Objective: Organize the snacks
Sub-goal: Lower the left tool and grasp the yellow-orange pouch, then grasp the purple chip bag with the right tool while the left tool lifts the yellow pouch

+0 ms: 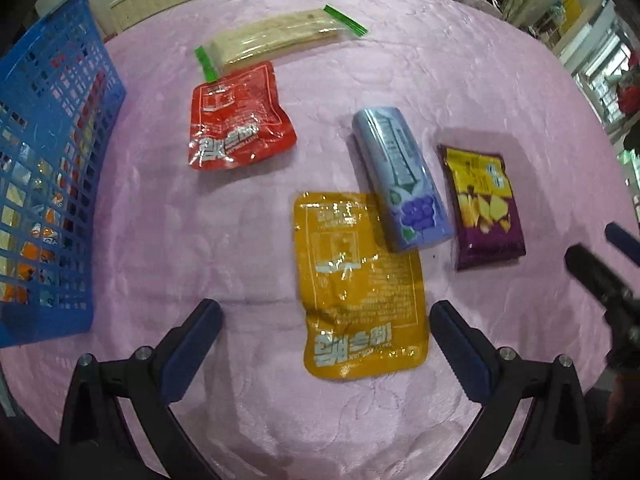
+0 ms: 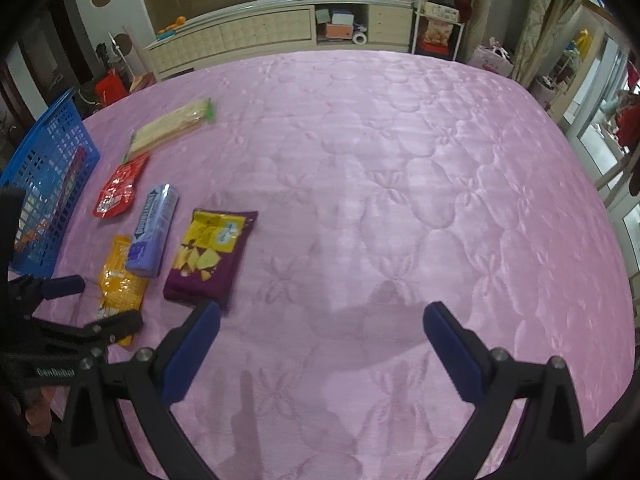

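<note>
Snacks lie loose on a pink quilted tabletop (image 1: 460,60), five of them in a loose cluster left of its middle. Nearest the left gripper (image 1: 326,320) is an orange pouch (image 1: 358,288), flat, between that gripper's wide-open jaws and empty of any grip. A lilac tube-shaped pack (image 1: 400,178) with a grape picture lies with its near end overlapping the pouch's far right corner. Just right of it, apart from it, sits a purple and yellow chip bag (image 1: 482,206). Farther and to the left is a red pouch (image 1: 238,118), and beyond that a clear sleeve of pale crackers (image 1: 276,40) with green end seals, its left end touching the red pouch's far edge.

At the left edge stands a blue lattice basket (image 1: 52,152), with orange and pale packets visible through its wall.

The right gripper (image 2: 322,322) hovers over bare pink cloth to the right of the snacks, jaws spread wide and holding nothing; the chip bag's near corner lies just beside its left fingertip.
</note>
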Demonstrator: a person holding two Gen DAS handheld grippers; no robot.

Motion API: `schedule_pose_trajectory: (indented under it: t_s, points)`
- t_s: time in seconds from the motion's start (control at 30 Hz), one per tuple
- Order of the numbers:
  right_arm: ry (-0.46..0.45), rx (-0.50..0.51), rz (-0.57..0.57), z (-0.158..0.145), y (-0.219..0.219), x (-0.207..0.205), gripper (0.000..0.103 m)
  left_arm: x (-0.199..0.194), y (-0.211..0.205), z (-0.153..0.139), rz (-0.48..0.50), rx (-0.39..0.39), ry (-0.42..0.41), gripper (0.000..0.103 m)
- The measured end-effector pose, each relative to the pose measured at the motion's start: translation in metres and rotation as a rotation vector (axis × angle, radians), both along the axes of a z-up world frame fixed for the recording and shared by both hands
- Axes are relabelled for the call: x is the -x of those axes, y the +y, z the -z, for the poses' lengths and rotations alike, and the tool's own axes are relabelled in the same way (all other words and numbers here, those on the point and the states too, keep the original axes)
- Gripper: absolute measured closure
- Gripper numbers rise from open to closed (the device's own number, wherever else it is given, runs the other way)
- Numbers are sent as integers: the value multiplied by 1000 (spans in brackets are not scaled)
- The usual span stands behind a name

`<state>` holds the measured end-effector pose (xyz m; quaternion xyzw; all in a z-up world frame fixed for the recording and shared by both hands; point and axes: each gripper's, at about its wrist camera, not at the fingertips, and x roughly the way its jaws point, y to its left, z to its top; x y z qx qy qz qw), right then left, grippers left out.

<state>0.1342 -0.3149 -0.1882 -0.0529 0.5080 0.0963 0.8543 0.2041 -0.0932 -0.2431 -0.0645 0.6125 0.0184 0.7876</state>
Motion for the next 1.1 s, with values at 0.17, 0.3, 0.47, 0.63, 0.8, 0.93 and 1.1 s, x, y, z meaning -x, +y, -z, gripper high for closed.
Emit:
schedule_pose_trajectory:
  t_s: [0.17, 0.3, 0.47, 0.63, 0.8, 0.93, 1.1]
  points:
    - [8, 7, -12, 2, 6, 0, 0, -13, -12, 4, 37, -44, 21, 0]
    - [14, 3, -7, 3, 5, 0, 0, -16, -21, 3, 57, -49, 2, 8]
    - [18, -8, -3, 3, 6, -2, 0, -12, -38, -9, 94, -42, -11, 45]
    - [17, 1, -18, 4, 10, 0, 0, -7, -43, -11, 127, -25, -4, 53]
    - [24, -6, -12, 5, 9, 0, 0, -2, -25, -7, 131, 4, -17, 68]
    - [27, -2, -24, 7, 15, 1, 0, 3, -13, -8, 132, 18, -32, 73]
    - [17, 25, -75, 10, 30, 6, 0, 22, -5, -18, 132, 55, -69, 79]
